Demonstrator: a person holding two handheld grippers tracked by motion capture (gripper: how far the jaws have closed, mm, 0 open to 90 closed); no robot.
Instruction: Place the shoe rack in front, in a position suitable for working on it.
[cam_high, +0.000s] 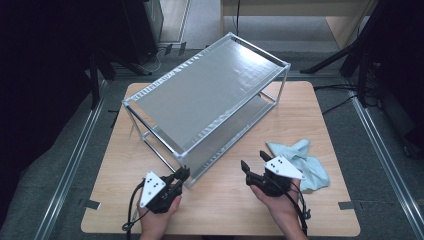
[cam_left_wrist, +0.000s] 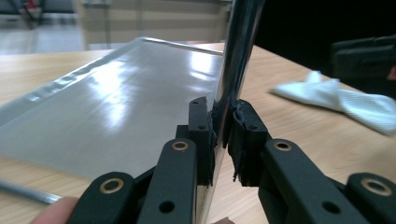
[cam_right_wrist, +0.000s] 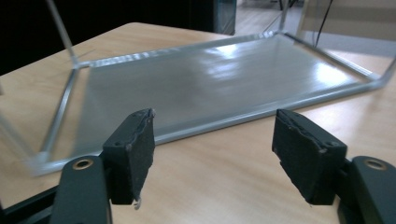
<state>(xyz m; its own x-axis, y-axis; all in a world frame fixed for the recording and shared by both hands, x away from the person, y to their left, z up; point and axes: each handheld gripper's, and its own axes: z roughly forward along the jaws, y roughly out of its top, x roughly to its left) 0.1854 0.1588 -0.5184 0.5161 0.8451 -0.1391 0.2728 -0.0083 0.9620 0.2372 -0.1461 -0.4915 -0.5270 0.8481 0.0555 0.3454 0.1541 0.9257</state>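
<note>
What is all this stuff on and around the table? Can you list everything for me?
Table: one, light wood top, centre of the high view.
Shelf rack: one, silver metal frame with two grey shelves, standing across the table's middle.
Cloth: one, pale blue, crumpled, on the table right of the rack.
Floor rails: two, grey metal, either side of the table.
Left gripper: one, black, shut on the rack's near corner post.
Right gripper: one, black, jaws open with nothing between them, facing the lower shelf.
Hands: two, at the near table edge, each holding a gripper.
</note>
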